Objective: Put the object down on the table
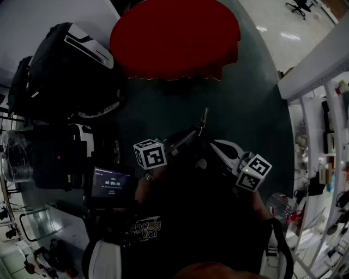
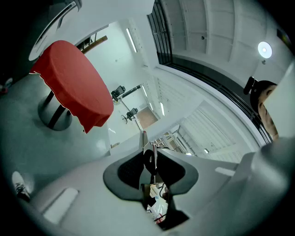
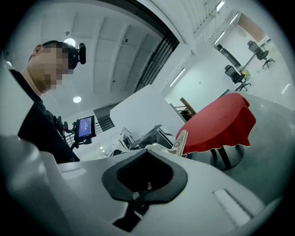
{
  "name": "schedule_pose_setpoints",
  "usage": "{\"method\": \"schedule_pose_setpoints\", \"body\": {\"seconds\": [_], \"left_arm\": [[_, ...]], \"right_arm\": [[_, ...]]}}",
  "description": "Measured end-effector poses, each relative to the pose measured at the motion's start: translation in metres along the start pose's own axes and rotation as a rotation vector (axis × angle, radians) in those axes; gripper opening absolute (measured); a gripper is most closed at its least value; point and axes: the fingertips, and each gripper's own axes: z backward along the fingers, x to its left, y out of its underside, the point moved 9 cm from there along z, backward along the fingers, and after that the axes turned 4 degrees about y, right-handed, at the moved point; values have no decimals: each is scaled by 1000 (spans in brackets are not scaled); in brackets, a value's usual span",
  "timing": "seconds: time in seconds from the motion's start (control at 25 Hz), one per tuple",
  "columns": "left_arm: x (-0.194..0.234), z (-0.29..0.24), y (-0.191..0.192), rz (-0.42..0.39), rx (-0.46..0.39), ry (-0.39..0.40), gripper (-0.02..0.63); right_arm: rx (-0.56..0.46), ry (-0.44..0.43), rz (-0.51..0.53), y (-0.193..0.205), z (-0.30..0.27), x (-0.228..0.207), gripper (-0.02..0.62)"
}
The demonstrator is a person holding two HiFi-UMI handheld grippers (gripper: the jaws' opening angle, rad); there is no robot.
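Observation:
A round table with a red cloth (image 1: pixel 174 38) stands ahead of me across grey floor; it also shows in the left gripper view (image 2: pixel 73 83) and the right gripper view (image 3: pixel 216 122). My left gripper (image 1: pixel 200 126) is held level and rolled on its side, well short of the table. Its jaws (image 2: pixel 149 146) stand close together on a thin dark object (image 2: pixel 148 161); what that object is I cannot make out. My right gripper (image 1: pixel 215 144) hangs beside it, also level. Its white jaws (image 3: pixel 173 144) meet, with nothing seen between them.
Black cases (image 1: pixel 65 65) are piled at the left, beside a small lit screen (image 1: pixel 112 183). White shelving (image 1: pixel 327 136) lines the right side. An office chair (image 1: pixel 300 6) stands far back. The person holding the grippers (image 3: pixel 41 120) fills the left of the right gripper view.

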Motion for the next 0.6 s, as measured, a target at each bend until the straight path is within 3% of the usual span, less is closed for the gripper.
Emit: {"method": "schedule_pose_setpoints", "body": {"seconds": [0.4,0.6], "left_arm": [[-3,-5,0,-7,15,10,104],[1,-7,-3,8,14,17,104]], "right_arm": [[-12,10,5,-2,5,1,2],[-65,7,16,-6,9,1,3]]}}
